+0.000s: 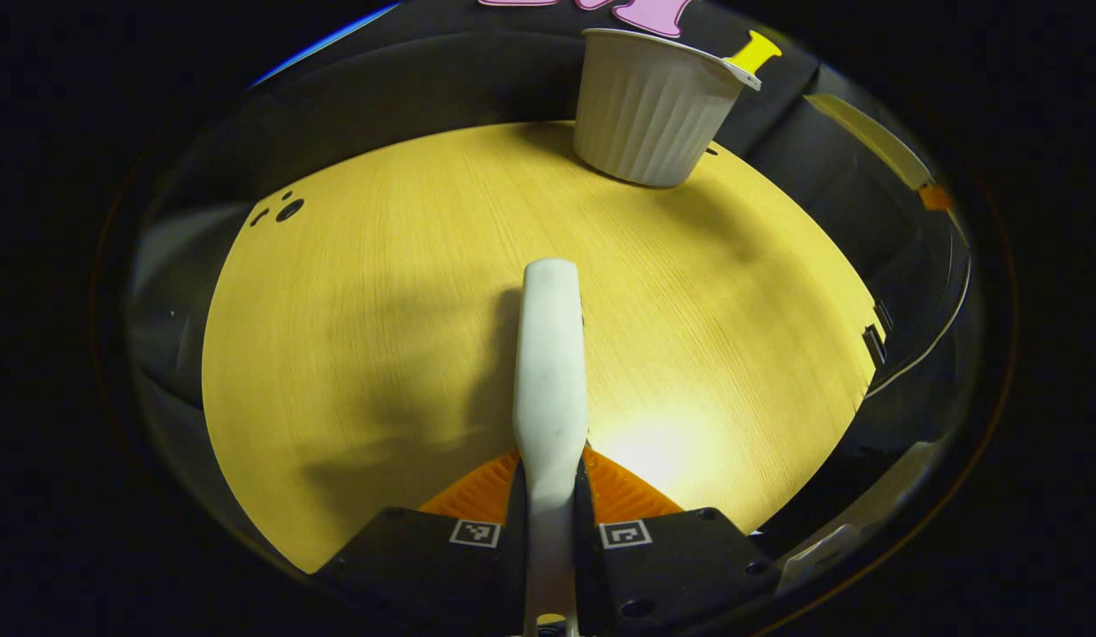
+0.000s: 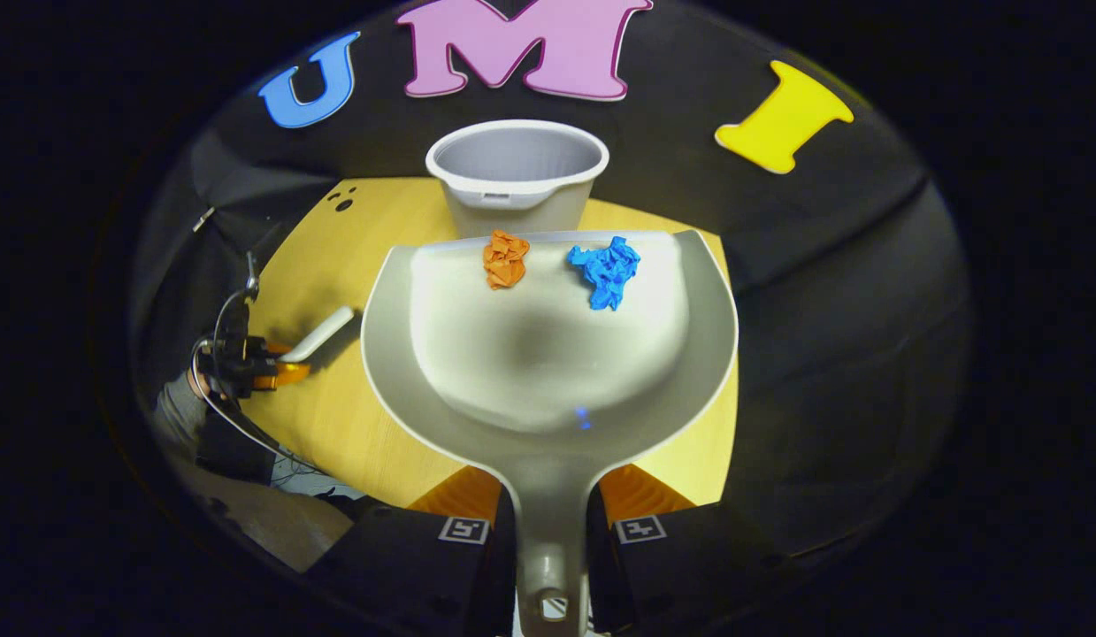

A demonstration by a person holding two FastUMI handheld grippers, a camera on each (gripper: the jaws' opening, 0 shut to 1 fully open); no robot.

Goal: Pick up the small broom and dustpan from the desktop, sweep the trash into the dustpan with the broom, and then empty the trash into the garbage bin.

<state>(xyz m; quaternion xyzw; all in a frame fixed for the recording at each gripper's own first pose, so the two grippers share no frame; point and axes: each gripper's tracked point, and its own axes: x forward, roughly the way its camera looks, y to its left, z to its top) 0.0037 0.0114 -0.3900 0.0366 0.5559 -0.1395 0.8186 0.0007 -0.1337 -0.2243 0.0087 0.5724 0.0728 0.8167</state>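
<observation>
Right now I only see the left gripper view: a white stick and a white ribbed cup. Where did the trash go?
Observer: An orange crumpled paper wad and a blue crumpled paper wad lie in the grey plastic dustpan.
Operator: Who holds the dustpan?
Observer: The right gripper, jaws shut on its handle.
Operator: Is the cup full?
Observer: No, that white ribbed plastic bin looks empty inside.
</observation>
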